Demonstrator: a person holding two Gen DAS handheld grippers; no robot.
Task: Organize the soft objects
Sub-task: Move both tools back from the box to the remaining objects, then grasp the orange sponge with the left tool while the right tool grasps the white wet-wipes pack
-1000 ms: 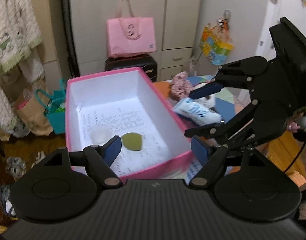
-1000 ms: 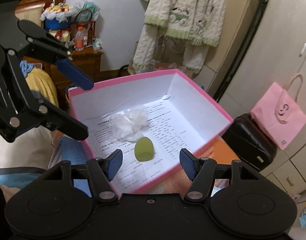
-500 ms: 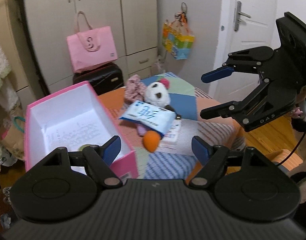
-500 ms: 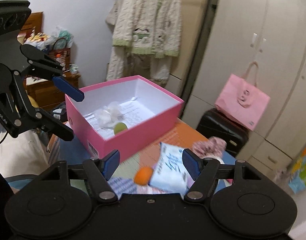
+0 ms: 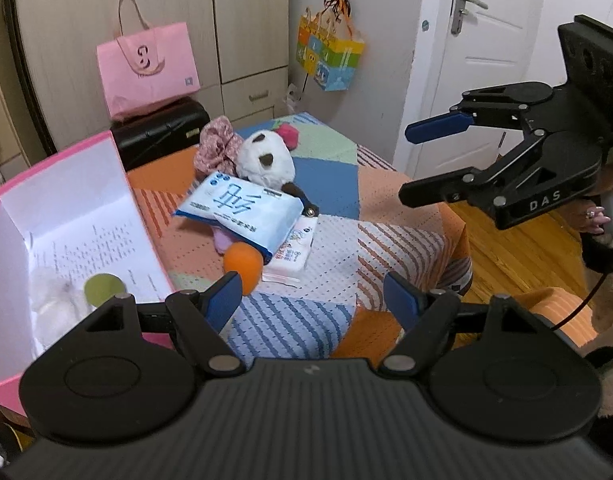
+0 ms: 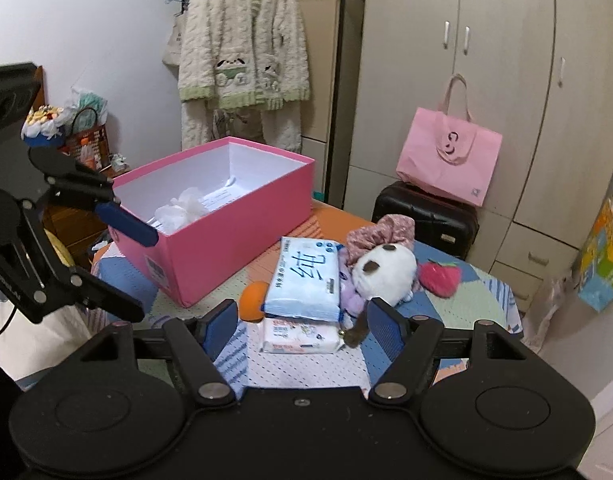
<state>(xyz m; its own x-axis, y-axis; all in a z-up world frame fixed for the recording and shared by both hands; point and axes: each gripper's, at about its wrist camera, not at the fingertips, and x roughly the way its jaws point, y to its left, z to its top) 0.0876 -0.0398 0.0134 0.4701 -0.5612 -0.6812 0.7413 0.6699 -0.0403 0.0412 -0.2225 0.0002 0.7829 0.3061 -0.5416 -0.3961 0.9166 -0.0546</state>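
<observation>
so the pile of soft stuff is what both cameras point at now: a blue wipes pack (image 6: pixel 303 278) lying on top of a smaller white pack (image 6: pixel 300 334), an orange ball (image 6: pixel 253 301) touching its near-left corner, a panda plush (image 6: pixel 384 270) just beside it on the right, a pink scrunchie thing (image 6: pixel 388 230) behind the panda and a red strawberry toy (image 6: pixel 438 276) further right, all on the patchwork tablecloth (image 5: pixel 338 248)

a second ago both views were looking straight down into the pink box (image 6: pixel 242 236), with the green squishy (image 5: pixel 102 288) and the white fluffy puff (image 6: pixel 182 208) on the printed paper at the bottom. now the box sits off to the left in both views, and those two things are still inside it. my read is one drop-off is finished and both hands have swung over to the pile for the next pick

left gripper (image 5: pixel 312 292) is wide open with nothing between the jaws, same spread as before, hanging over the cloth near the orange ball. right gripper (image 6: pixel 302 320) is opening up as it comes across, nothing in it either, and the two packs line up right between its tips in its own view

so two items boxed, roughly six left on the table. the wipes pack looks like the next target for the right hand since it's on top, but that's a guess. it's slippery plastic lying on other stuff, so it could slide instead of getting pinched
</observation>
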